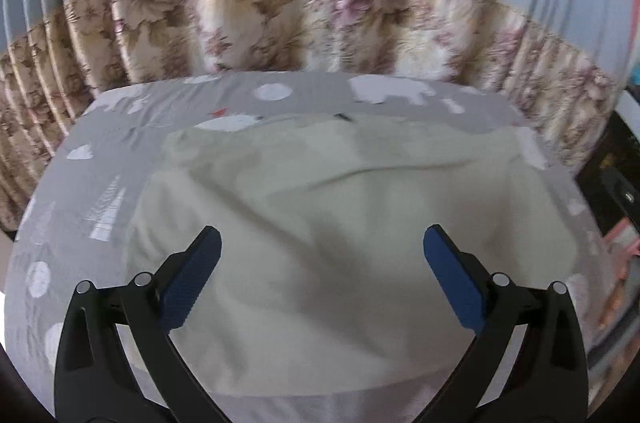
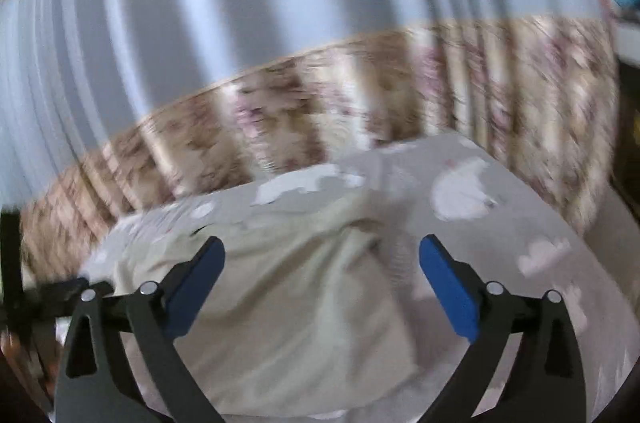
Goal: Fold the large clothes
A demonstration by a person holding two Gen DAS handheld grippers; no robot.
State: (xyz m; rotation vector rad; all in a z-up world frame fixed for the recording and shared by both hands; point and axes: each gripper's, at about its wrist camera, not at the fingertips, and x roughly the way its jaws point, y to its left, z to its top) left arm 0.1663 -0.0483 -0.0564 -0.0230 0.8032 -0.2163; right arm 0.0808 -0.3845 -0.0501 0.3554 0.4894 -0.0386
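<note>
Cream garment [image 1: 352,223] lies on grey printed bedsheet [image 1: 100,151], no container

No readable text, label or number anywhere.

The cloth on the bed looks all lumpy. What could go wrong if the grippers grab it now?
1. The cream cloth is wrinkled, with ridges across it, so a new fold could lock those creases in.
2. Both the left gripper and the right gripper are open and empty above it, and could pinch the grey printed bedsheet underneath too.
3. The cloth's right edge looks bunched, so the fold may come out crooked.
</note>
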